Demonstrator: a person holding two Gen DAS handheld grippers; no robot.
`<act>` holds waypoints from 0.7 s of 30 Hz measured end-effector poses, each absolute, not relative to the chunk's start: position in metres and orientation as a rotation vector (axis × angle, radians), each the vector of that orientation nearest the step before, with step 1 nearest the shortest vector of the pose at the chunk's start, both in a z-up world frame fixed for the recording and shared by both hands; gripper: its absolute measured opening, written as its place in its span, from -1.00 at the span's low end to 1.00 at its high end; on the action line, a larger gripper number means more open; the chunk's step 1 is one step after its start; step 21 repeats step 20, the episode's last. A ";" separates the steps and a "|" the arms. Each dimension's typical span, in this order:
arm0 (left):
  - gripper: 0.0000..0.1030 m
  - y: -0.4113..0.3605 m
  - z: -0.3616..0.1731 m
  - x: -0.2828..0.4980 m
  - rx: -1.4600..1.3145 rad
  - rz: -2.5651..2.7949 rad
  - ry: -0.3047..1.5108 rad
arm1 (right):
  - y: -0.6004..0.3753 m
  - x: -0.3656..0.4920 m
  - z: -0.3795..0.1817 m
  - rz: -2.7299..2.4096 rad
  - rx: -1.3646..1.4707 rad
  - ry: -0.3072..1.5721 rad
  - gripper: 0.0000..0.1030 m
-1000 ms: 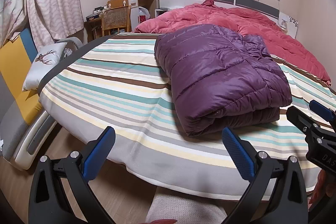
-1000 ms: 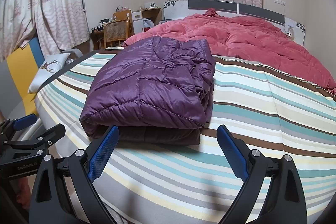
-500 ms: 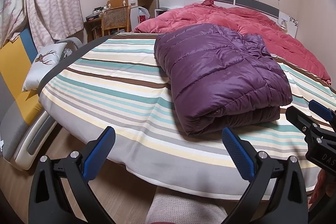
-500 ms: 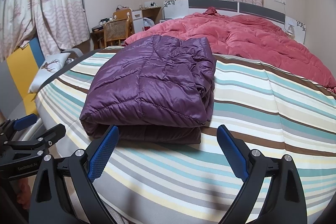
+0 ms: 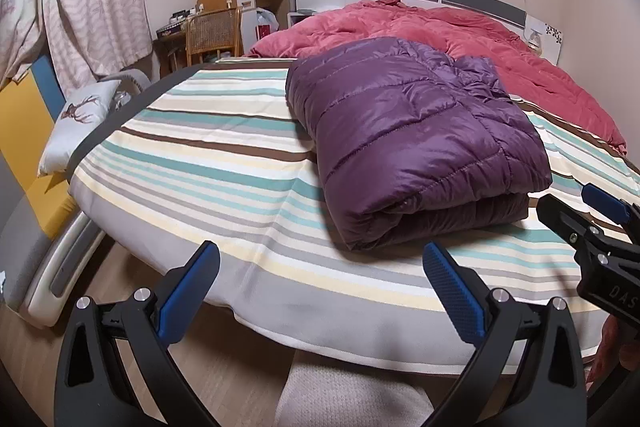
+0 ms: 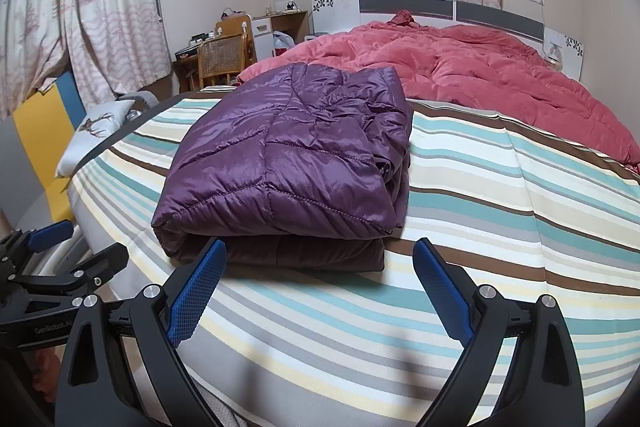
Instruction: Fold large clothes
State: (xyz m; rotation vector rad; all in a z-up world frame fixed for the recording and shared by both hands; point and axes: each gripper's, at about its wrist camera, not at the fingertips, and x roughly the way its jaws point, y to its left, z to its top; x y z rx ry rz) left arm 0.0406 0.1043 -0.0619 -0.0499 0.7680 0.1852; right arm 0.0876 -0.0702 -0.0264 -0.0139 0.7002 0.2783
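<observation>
Jacket (image 5: 416, 143) sits folded into a neat stack on the striped bedspread (image 5: 208, 163); we hold left gripper (image 5: 320, 287) and right gripper (image 6: 320, 287) wide apart, empty — folding looks done.

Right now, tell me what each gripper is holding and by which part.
Nothing is held. The left gripper and the right gripper are both open and empty, clear of the folded purple jacket lying on the striped bed.
</observation>
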 end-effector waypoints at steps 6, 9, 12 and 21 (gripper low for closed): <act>0.96 0.104 -0.061 0.039 -0.053 0.179 0.763 | -0.070 0.087 -0.027 0.279 -0.010 0.703 0.82; 0.96 0.105 -0.063 0.041 -0.056 0.181 0.770 | -0.070 0.087 -0.027 0.279 -0.010 0.705 0.82; 0.96 0.105 -0.064 0.043 -0.067 0.176 0.786 | -0.070 0.087 -0.028 0.279 -0.011 0.710 0.82; 0.96 0.115 -0.073 0.052 -0.076 0.221 0.826 | -0.075 0.092 -0.031 0.246 0.008 0.731 0.94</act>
